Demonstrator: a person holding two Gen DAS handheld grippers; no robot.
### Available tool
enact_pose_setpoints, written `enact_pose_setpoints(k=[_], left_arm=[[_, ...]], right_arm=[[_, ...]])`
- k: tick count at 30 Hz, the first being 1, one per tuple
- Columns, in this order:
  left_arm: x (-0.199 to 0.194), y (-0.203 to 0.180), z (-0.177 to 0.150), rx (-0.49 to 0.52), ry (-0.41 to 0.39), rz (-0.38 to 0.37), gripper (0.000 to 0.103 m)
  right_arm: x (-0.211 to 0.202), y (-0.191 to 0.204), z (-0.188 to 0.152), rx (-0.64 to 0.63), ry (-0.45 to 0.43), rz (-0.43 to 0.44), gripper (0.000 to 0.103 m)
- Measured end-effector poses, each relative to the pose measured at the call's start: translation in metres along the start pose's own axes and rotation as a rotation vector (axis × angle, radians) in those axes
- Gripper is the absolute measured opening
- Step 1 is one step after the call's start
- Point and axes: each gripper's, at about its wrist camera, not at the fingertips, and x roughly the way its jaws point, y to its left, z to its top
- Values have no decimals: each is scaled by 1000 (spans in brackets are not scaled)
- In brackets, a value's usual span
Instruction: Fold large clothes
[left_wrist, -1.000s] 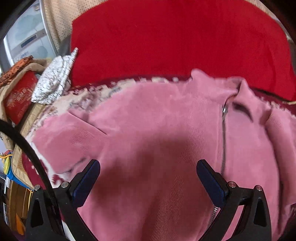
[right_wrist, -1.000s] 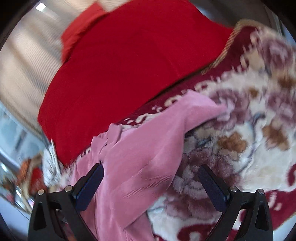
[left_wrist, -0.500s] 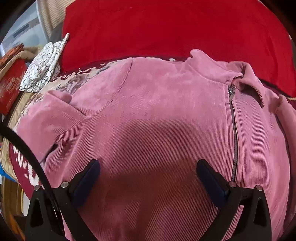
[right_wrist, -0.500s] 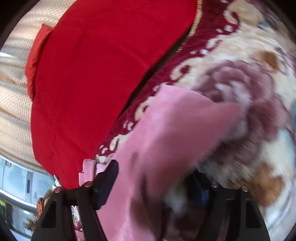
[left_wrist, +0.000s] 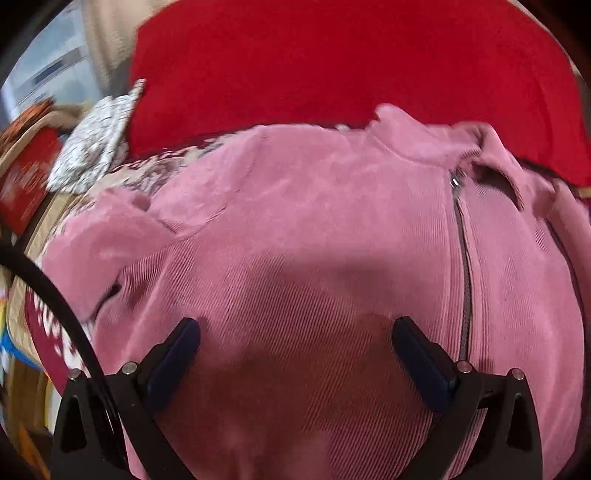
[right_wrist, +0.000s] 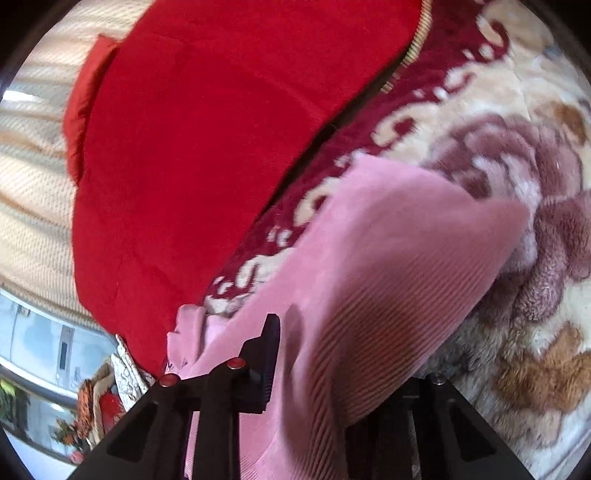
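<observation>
Now right tool (right_wrist: 314, 373) has just closed, pinching pink jacket (right_wrist: 388, 266) sleeve.

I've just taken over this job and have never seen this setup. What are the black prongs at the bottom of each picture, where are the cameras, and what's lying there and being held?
There is no robot: a person carries a two-finger gripper in each hand, and a fisheye camera on each looks along its fingers. The black prongs are the jaws.

The left wrist view shows the left gripper open above a pink corduroy jacket with a zipper, spread on a floral plush blanket. Behind is a red cushion.

In the right wrist view, the right gripper has just been closing its jaws on the jacket's sleeve, which now sits pinched between them.
</observation>
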Motion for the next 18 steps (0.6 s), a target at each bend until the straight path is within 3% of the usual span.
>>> enact_pose_setpoints(k=[1, 3, 10, 14, 18], left_arm=[[0, 3, 3, 43, 26, -7, 103], [-5, 12, 4, 30, 17, -9, 103], [-40, 69, 12, -175, -123, 13, 103], [-43, 90, 12, -251, -129, 2, 103], [-46, 108, 9, -288, -149, -5, 103]], right_arm=[[-3, 6, -2, -22, -11, 11, 27], [-11, 20, -7, -63, -23, 54, 27], [-26, 75, -40, -207, -24, 199, 27], [-20, 114, -74, -306, 36, 264, 27], [1, 145, -116, -387, 155, 314, 28]])
